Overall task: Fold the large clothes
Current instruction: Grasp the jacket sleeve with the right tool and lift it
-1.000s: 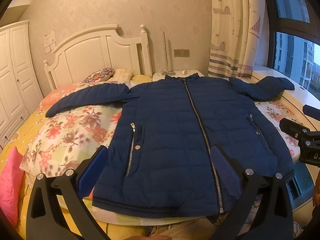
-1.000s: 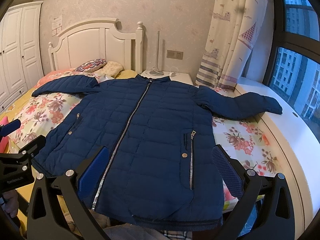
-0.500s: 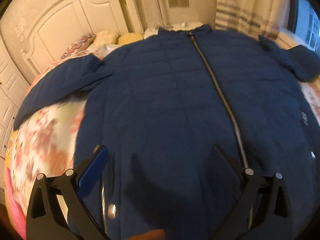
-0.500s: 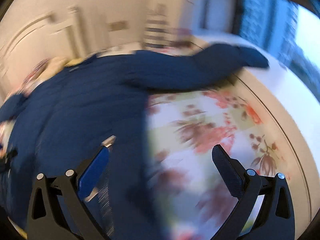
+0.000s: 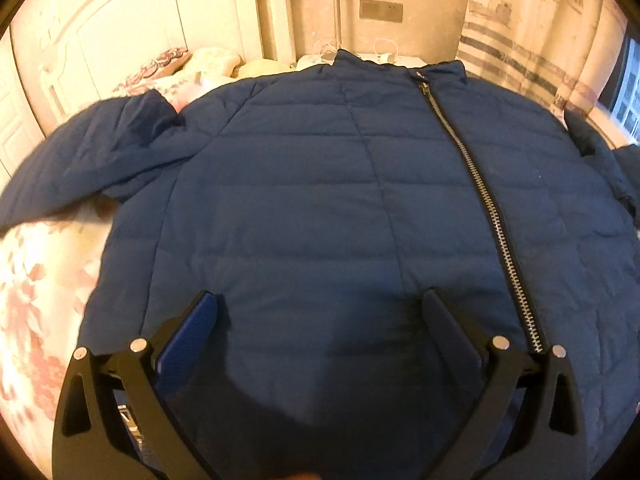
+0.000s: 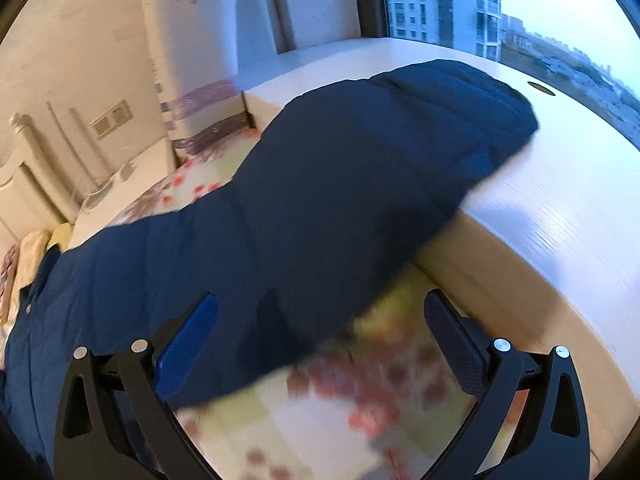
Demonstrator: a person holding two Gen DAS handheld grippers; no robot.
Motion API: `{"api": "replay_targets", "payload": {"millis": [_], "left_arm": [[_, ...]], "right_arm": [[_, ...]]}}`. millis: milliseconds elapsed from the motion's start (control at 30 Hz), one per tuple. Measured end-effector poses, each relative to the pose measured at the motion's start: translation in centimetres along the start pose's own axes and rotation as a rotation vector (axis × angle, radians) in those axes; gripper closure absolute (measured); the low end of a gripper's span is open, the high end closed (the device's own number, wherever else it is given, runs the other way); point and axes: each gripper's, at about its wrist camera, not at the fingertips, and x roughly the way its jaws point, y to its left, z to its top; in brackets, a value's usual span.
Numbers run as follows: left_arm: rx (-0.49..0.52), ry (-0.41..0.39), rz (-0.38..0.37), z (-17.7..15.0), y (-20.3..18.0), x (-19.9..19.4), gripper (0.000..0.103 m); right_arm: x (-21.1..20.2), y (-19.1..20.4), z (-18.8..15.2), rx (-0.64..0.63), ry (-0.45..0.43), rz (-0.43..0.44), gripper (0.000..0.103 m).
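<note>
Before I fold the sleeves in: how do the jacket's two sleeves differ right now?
The sleeve by the window lies stretched out, its cuff resting on the pale ledge; the sleeve by the headboard lies wholly on the floral bedding, creased near the shoulder. The right hand-held gripper is open over the first; no gripper is over the second. Both are navy and quilted.
</note>
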Motion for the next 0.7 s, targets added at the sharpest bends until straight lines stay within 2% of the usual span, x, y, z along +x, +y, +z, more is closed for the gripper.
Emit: {"api": "replay_targets", "payload": {"millis": [67, 133, 200, 300, 400, 467, 533, 567, 633, 700], "left_arm": [[-0.013, 0.001, -0.017, 0.0, 0.3, 0.1, 0.002], [-0.015, 0.001, -0.020, 0.1, 0.3, 0.1, 0.002], [-0.014, 0.000, -0.018, -0.1, 0.2, 0.0, 0.002], [-0.015, 0.000, -0.019, -0.1, 0.3, 0.0, 0.002], [-0.014, -0.001, -0.019, -0.1, 0.3, 0.0, 0.002], [-0.016, -0.001, -0.020, -0.1, 0.2, 0.0, 0.002], [-0.016, -0.001, -0.021, -0.1, 0.3, 0.0, 0.002], [-0.018, -0.001, -0.022, -0.1, 0.3, 0.0, 0.002], [-0.020, -0.001, -0.025, 0.0, 0.3, 0.0, 0.002], [-0.022, -0.002, -0.026, -0.1, 0.5, 0.0, 0.002]], "right_arm": [[0.8, 0.2, 0.7, -0.010, -0.018, -0.024, 0.019], [0.8, 0.3, 1.1, 0.010, -0.040, -0.008, 0.062], [-1.2, 1.1, 1.6, 0.027, -0.137, 0.075, 0.083], [-5.3, 6.4, 1.2, -0.129, -0.248, 0.178, 0.083], [-9.3, 13.9, -1.0, -0.330, -0.278, 0.364, 0.083], [-10.7, 18.7, -3.5, -0.448, -0.234, 0.477, 0.083], [-11.1, 22.4, -6.0, -0.530, -0.192, 0.535, 0.083], [-10.8, 24.8, -8.1, -0.589, -0.139, 0.555, 0.083], [-9.7, 27.8, -11.5, -0.690, -0.074, 0.522, 0.082], [-7.3, 30.0, -14.9, -0.806, 0.046, 0.471, 0.082]]}}
